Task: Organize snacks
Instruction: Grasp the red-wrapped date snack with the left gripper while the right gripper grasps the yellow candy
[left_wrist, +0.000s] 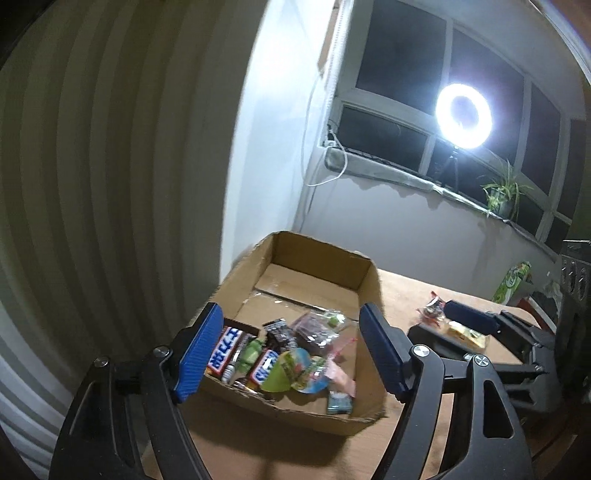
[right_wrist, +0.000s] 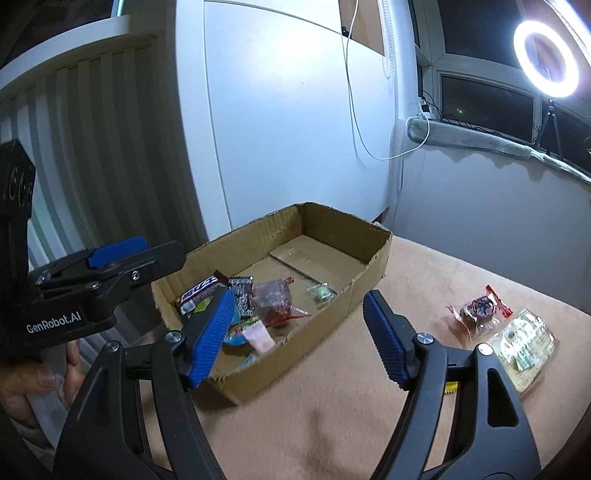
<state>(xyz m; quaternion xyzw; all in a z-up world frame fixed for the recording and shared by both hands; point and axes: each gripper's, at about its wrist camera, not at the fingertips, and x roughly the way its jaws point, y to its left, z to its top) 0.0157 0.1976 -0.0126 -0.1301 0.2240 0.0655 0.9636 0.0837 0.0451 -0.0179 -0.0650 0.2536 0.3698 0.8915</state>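
Note:
An open cardboard box (left_wrist: 314, 251) (right_wrist: 369, 266) sits on a beige table and holds several snacks: Snickers bars (left_wrist: 223, 349) (right_wrist: 199, 290), a green packet (left_wrist: 284, 371), a red packet (right_wrist: 273, 301). My left gripper (left_wrist: 291, 354) is open and empty above the box's near end. My right gripper (right_wrist: 297, 336) is open and empty over the box's near right edge. A red-wrapped snack (right_wrist: 478, 310) and a yellowish clear packet (right_wrist: 524, 341) lie on the table right of the box. In the left wrist view the right gripper (left_wrist: 469, 317) hovers by those snacks (left_wrist: 432, 308).
A white cabinet and ribbed wall stand behind the box. A ring light (left_wrist: 463, 115) on a tripod and a potted plant (left_wrist: 500, 194) sit on the window sill. A green carton (left_wrist: 513, 282) stands at the table's far right.

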